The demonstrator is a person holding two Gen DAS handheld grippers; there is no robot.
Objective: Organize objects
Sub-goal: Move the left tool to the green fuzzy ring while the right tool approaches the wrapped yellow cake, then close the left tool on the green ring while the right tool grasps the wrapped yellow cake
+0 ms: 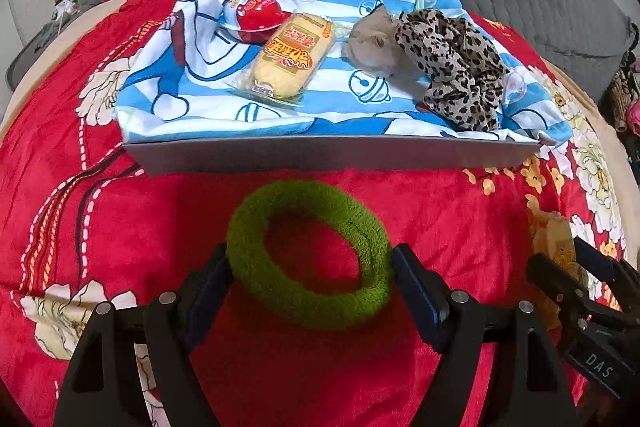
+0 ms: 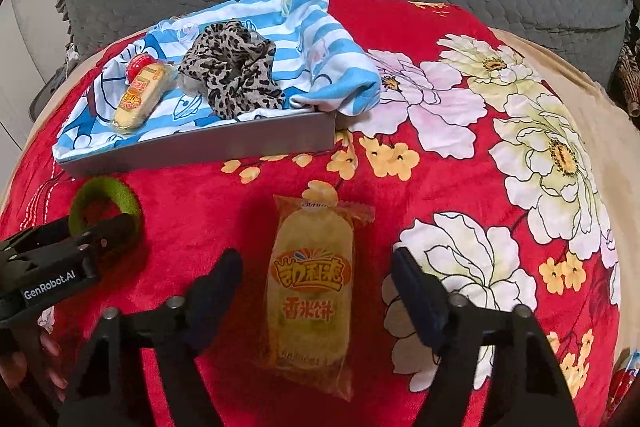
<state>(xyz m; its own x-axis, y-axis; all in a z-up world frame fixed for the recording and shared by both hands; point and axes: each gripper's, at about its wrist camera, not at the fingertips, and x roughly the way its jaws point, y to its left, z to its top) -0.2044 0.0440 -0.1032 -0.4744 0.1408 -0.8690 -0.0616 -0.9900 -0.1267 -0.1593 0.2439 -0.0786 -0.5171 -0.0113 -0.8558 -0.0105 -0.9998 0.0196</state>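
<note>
Left wrist view: the left gripper (image 1: 310,263) stands spread around the green ring (image 1: 308,253), pads just beside its sides, not clamping. The right gripper (image 2: 316,275) is likewise apart, straddling the snack packet (image 2: 310,291). Squeeze each gently at mid-width, then lift toward the tray (image 1: 332,153) ahead.

A fuzzy green hair ring (image 1: 308,253) lies flat on the red blanket at 6 o'clock; a yellow rice-cracker packet (image 2: 310,293) lies lengthwise at its 3 o'clock.
</note>
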